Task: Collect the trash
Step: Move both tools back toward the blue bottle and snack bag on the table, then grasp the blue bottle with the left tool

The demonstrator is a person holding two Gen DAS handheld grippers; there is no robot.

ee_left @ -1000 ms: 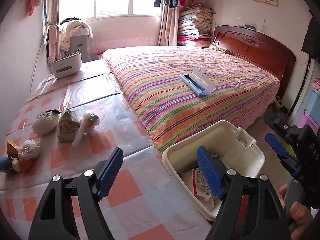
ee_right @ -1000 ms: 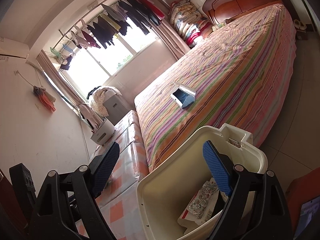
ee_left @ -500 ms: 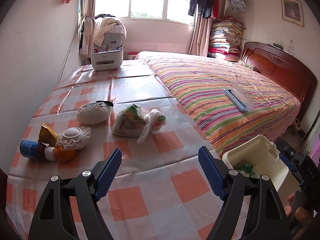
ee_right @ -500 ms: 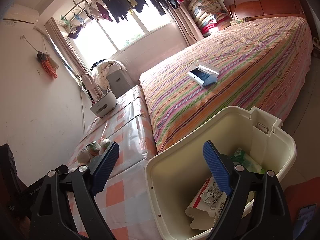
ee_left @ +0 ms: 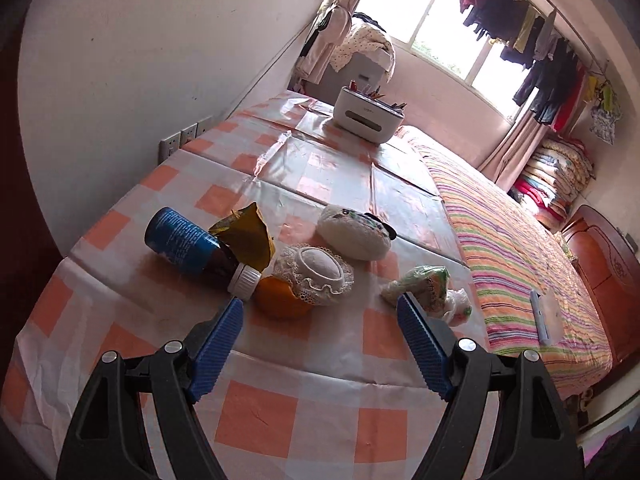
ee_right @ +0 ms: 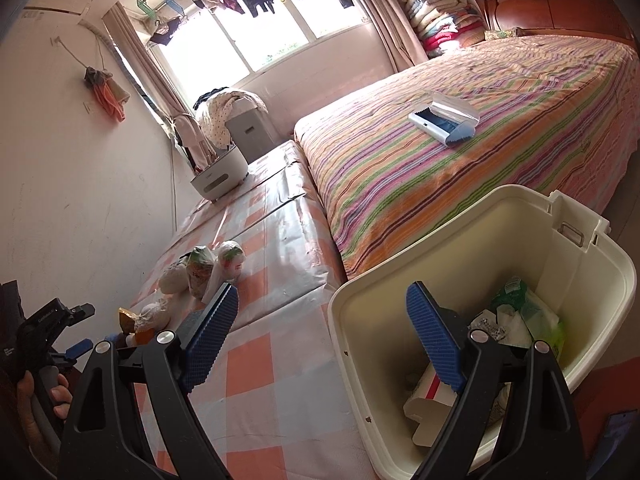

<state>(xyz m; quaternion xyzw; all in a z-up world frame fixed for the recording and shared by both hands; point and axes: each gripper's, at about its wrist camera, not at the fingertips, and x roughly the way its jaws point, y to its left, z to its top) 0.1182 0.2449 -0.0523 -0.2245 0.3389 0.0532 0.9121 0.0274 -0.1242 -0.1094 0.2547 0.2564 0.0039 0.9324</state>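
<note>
Orange-checked tablecloth (ee_left: 256,412), rainbow-striped bedspread (ee_right: 460,176), cream bin (ee_right: 472,236), blue-labelled bottle (ee_left: 180,240).

Hidden or unclear, from where I sit: orange object (ee_left: 280,298) at 6 o'clock of the lace-edged cap (ee_left: 316,270), top covered, possibly a fruit. Bin (ee_right: 592,280) contents partly behind my right gripper's finger (ee_right: 434,340). Bottle (ee_left: 188,246) label too small to read.

each gripper (ee_left: 320,322) has black plastic arms, silver screws and blue ribbed pads (ee_right: 434,338).
</note>
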